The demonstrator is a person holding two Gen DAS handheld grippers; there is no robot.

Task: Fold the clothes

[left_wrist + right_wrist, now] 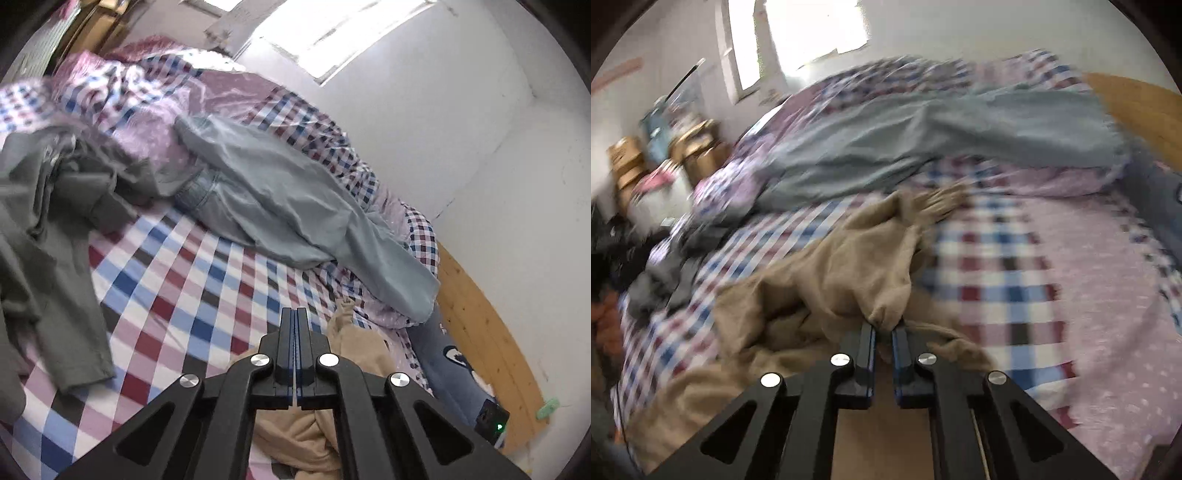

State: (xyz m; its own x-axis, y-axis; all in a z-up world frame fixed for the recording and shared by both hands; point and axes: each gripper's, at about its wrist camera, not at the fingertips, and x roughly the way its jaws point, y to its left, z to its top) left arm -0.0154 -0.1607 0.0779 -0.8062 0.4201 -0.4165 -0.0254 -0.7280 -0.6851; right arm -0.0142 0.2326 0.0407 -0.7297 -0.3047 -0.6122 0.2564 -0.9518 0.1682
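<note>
A tan garment (827, 280) lies crumpled on the checked bed sheet (993, 266). My right gripper (884, 326) is shut on a bunched fold of it. In the left wrist view the same tan garment (354, 343) shows beside and under my left gripper (294, 312), which is shut with nothing between its fingers. Light blue trousers (273, 199) sprawl across the far side of the bed, also seen as light blue trousers (923, 133) in the blurred right view. A grey-green garment (48, 221) lies heaped at the left.
A pink dotted and checked quilt (147, 96) is piled at the back. A white wall (461, 110) and a wooden bed frame (487, 339) run along the right. A dark blue pillow (443, 354) lies by the frame. Cardboard boxes (694, 155) stand beyond the bed.
</note>
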